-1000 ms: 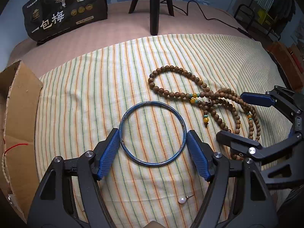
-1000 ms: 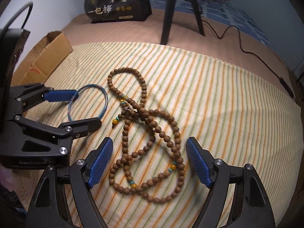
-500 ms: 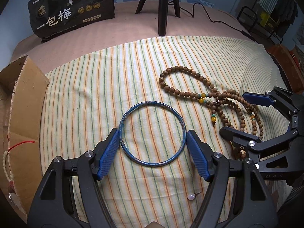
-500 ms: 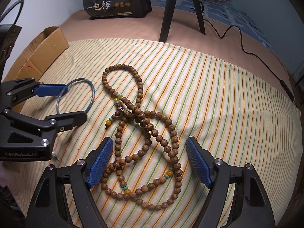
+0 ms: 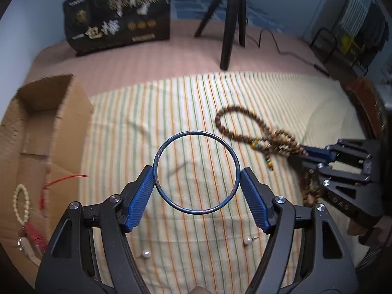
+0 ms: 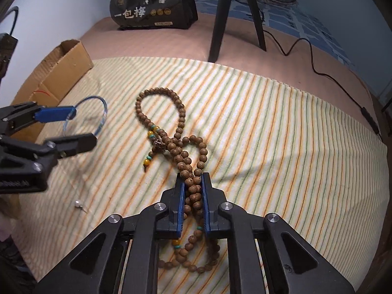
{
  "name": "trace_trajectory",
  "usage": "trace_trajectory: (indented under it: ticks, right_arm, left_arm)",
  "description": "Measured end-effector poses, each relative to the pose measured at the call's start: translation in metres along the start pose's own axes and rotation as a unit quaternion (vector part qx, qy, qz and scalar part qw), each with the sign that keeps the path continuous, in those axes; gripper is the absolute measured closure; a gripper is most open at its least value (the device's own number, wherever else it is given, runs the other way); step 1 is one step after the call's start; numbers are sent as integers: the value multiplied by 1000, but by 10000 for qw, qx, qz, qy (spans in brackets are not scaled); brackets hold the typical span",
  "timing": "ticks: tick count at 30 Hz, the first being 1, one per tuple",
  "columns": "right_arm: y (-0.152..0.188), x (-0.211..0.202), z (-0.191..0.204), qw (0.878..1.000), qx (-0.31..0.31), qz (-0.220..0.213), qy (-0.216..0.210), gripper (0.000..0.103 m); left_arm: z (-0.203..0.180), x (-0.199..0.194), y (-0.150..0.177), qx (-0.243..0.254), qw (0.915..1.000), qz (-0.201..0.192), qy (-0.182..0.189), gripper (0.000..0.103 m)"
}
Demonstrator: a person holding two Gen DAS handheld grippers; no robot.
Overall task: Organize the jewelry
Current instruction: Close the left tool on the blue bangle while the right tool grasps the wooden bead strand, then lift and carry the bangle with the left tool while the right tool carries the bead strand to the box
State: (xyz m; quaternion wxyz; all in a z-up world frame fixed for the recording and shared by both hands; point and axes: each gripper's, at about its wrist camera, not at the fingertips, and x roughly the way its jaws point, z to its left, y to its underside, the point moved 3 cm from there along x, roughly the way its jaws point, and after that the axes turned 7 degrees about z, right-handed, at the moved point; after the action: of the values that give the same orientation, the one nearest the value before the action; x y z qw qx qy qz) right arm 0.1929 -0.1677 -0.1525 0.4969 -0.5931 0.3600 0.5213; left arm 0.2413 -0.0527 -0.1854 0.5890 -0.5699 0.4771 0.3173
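Observation:
My left gripper [image 5: 197, 171] is shut on a blue bangle [image 5: 196, 131], one pad against each side of the ring. It holds the ring a little above the striped cloth [image 5: 147, 112], where its shadow falls. From the right wrist view, this gripper [image 6: 82, 127] and the bangle [image 6: 104, 115] are at the left. A long wooden bead necklace [image 6: 181, 115] lies looped on the cloth. My right gripper [image 6: 192, 178] is closing its jaws, and the pads pinch a bunch of its strands. In the left wrist view the necklace [image 5: 235, 133] trails from the right gripper [image 5: 305, 158].
An open cardboard box [image 5: 61, 112] stands at the cloth's left edge, with a cream bead bracelet [image 5: 18, 203] and red cord inside. Two pearl studs [image 5: 248, 240] [image 5: 146, 254] lie on the near cloth. A black bag [image 6: 152, 7], tripod legs [image 6: 220, 17] and a cable [image 6: 311, 56] are behind.
The right jaws went from wide open around the beads to pinched on the strands. The left gripper rose with the bangle, which left the cloth, and more of the box came into view.

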Motion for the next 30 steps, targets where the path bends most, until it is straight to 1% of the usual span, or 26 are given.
trace_trajectory:
  ticks: [4,6,8,12,18,24,30]
  right_arm:
    - [-3,-14,5,9997,-3,-226,-41,92]
    - [-5,-27,8,9991,33,-425,-54,92]
    - [-6,-39,11,9982,108,-571,-171,92]
    - [-11,-67,19,9956,9,-921,-187,92]
    - [-19,-103,28,9896,39,-1369,-431,92]
    - [-20,-129,37,9849,25,-1623,-608,92]
    - [-30,-148,47,9812,-84,-1800,-689,92]
  left_arm:
    - [6,-24,1,-119,9997,-217,48,30]
    - [10,-37,2,-180,9993,-318,94,30]
    - [13,-51,4,-196,9988,-438,99,30]
    - [15,-73,7,-224,9977,-630,113,30]
    - [28,-103,13,-365,9953,-878,165,30]
    - [52,-128,20,-628,9922,-1055,209,30]
    - [81,-151,24,-742,9888,-1296,-19,30]
